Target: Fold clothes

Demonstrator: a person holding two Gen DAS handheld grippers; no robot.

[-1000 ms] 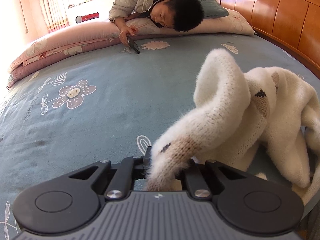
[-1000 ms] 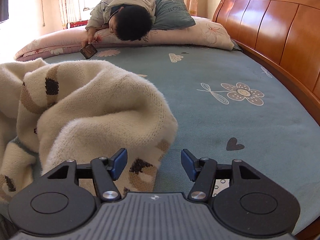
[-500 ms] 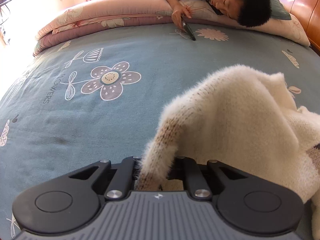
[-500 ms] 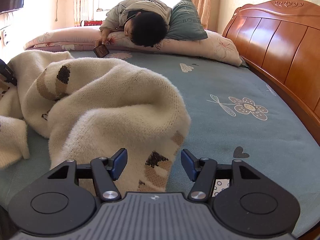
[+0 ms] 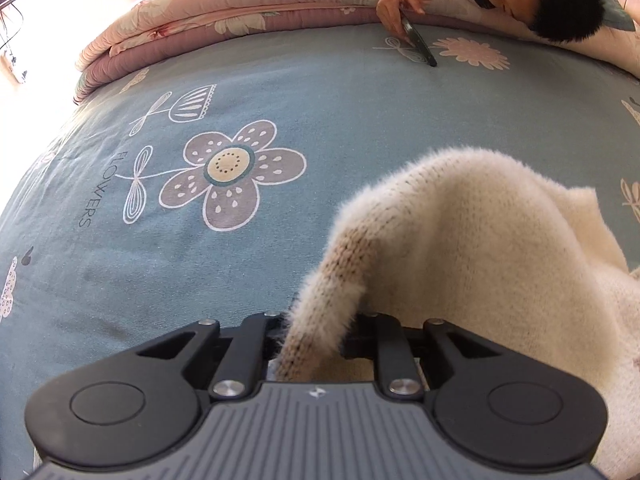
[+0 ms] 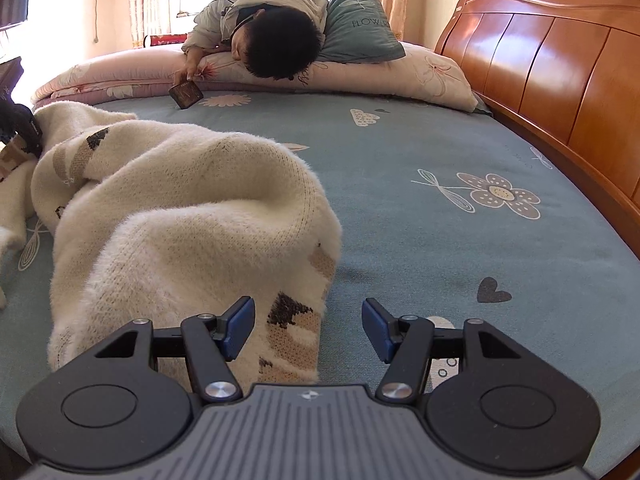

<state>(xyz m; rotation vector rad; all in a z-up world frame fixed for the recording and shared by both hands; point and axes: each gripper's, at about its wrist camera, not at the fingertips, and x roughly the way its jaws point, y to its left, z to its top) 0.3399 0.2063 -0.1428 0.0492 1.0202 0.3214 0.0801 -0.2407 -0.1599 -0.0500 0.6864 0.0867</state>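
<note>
Sweater [image 6: 192, 208]: you see fluffy cream knit with tan and black-brown patches.
Bedsheet [image 5: 320, 92]: your bed wears dusty blue, printed with mauve white-outlined flowers, a dark heart and the word FLOWERS.
Quilt [image 5: 208, 36]: folded along the sheet's far edge, pink over mauve, floral.
Headboard [image 6: 560, 60]: glossy orange-brown wood.
Cushion [image 6: 360, 24]: teal.
Right gripper [image 6: 308, 330]: your black frame carries blue pads.

"FLOWERS" is printed on the bedsheet [image 5: 280, 92]; the teal pillow [image 6: 360, 20] reads "FLOW…".
</note>
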